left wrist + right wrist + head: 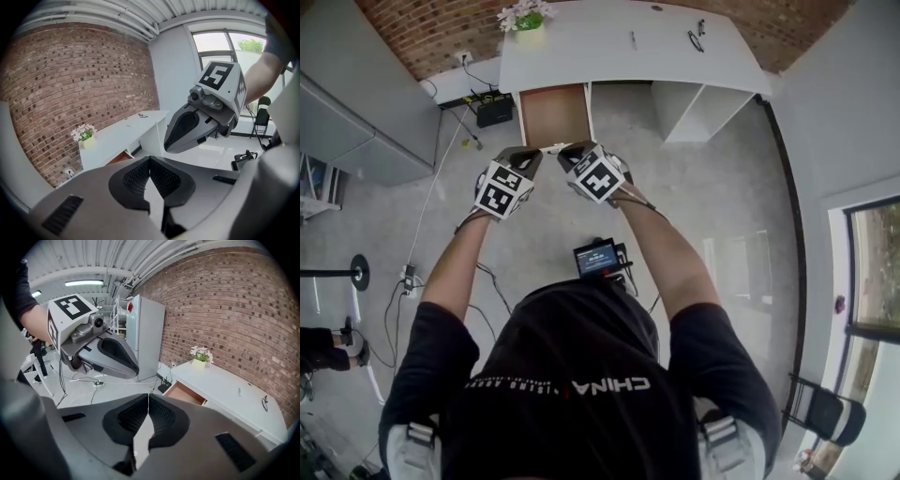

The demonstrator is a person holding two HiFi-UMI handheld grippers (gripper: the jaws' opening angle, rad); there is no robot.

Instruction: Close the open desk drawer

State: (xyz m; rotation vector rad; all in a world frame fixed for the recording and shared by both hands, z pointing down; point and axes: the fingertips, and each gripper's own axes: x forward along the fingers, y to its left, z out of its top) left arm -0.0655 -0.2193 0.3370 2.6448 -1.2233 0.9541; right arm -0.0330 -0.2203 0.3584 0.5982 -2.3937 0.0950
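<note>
Drawer [555, 114] is open, in the left end of the white desk [619, 47] that stands against the brick wall [431, 28]. It's pulled straight out toward the person, long axis square to the desk front, open top up. Box shape with a flat brown wood-tone inside, white side rails and a white front edge. It also shows in the left gripper view as an orange-brown sliver [119, 158] and in the right gripper view as a shallow tray [187, 393]. Desk top is smooth, matte and rectangular. A flower pot [525, 17] sits on its left end above the drawer, small dark items [696, 37] lie toward the right end, and there's an open white shelf bay [694, 108] under the right side. Left gripper [530, 159] and right gripper [574, 157] are held side by side in the air, tips angled in toward each other and nearly meeting over the drawer's front edge in the head view. Both gripper views put the drawer well ahead and lower, so no contact. Left jaws are pressed together with nothing between the ribbed black pads [140, 176]. Right jaws are the same, pads [159, 416] meeting and empty. Bodies are smooth grey plastic with a marker cube on each. The floor [722, 206] is pale and glossy, and a black box [494, 108] with cables sits left of the drawer.
</note>
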